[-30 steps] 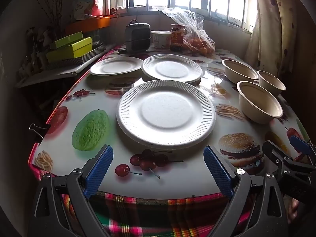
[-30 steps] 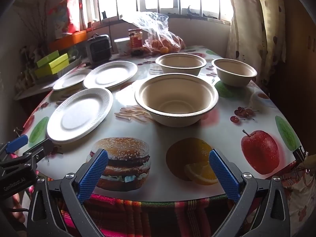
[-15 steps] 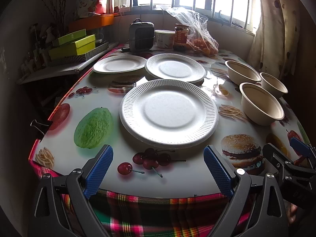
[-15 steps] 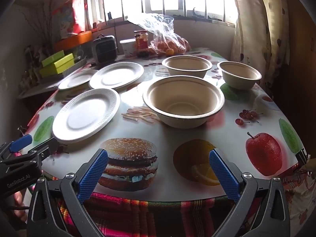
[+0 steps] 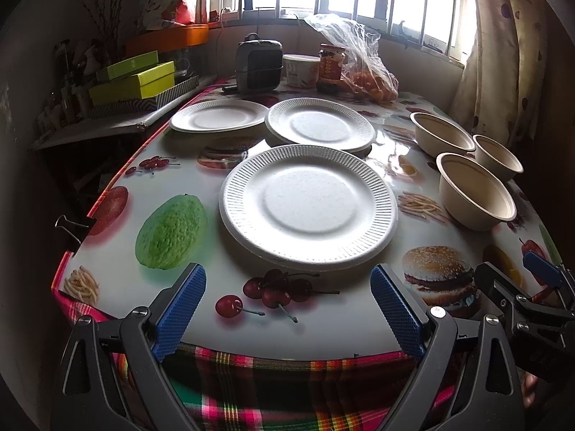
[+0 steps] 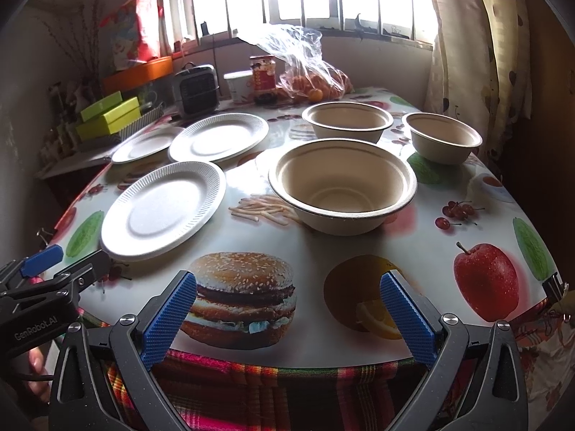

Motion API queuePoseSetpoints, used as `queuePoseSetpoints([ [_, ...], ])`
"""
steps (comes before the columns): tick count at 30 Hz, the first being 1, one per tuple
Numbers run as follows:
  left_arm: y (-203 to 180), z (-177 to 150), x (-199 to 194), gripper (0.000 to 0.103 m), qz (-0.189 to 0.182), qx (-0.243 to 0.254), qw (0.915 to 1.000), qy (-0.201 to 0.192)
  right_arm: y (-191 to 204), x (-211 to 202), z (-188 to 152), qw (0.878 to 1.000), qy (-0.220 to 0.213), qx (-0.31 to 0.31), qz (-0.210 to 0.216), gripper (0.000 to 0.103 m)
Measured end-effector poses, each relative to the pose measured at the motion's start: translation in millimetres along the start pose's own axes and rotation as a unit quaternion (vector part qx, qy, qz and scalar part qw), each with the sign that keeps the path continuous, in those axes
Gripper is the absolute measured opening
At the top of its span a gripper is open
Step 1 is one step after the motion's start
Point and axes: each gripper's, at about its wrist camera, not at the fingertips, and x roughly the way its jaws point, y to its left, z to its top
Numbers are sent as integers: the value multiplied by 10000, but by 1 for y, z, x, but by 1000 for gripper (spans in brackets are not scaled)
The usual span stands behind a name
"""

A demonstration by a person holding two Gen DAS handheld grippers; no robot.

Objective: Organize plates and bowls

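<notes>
Hovering at the near tabletop [image 5: 201, 287] edge, both grippers empty, fingers spread; left gripper [image 5: 287, 314] faces the nearest white ribbed paper plate [image 5: 308, 208]; right gripper [image 6: 287, 318] faces the nearest beige paper bowl [image 6: 342, 185].

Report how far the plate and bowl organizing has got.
Done: nothing visibly stacked. Three plates, nearest one, lie separately, and three bowls, nearest one, stand separately on the table. In hand: nothing; left hand-held gripper and right hand-held gripper hover open at the near edge. Left: all grouping.
</notes>
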Motion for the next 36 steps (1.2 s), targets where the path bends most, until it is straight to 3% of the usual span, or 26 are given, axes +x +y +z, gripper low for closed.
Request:
queuePoseSetpoints([
  [36, 5, 1, -2, 93, 56, -15, 10000, -23, 4, -2, 1, 10000, -39, -44, 30, 103],
])
